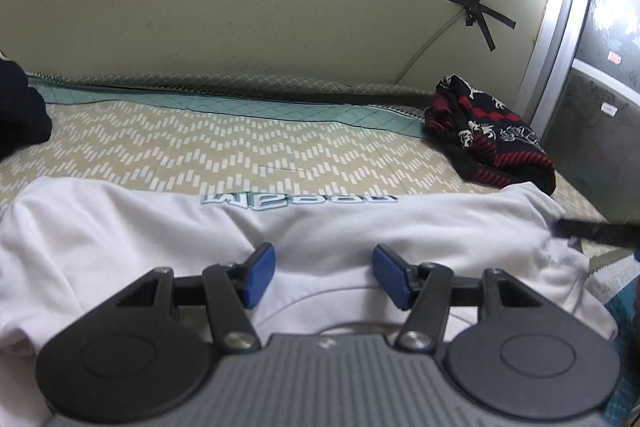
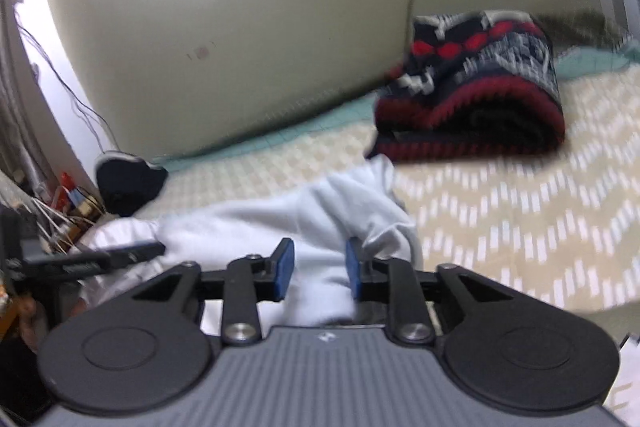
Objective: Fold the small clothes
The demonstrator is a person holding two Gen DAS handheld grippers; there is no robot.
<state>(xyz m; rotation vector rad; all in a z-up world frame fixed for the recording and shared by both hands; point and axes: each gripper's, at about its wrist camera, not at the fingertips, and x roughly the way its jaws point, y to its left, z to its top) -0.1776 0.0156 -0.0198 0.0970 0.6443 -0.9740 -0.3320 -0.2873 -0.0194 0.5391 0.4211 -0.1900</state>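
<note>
White cotton fills the near ground in both views: a small white T-shirt lies spread on the bed, its printed lettering at the far fold edge. Nearest, the left tongs hang over the shirt's middle with their blue pads standing apart and nothing pinched, the cloth lying loose beneath. The right tongs sit at the shirt's right end with a bunched hump of fabric between their pads; they look narrowed, but the blur keeps me from telling whether the pads press on it. My guess is a fold is in hand: the right side must take a firm hold of that bunch and carry it across, while the left finds a fresh edge. Farther off, a folded black-and-red patterned garment rests by the wall. Only the right view shows a dark bundle at the far left and the left tongs' tip; only the left view shows the lettering.
</note>
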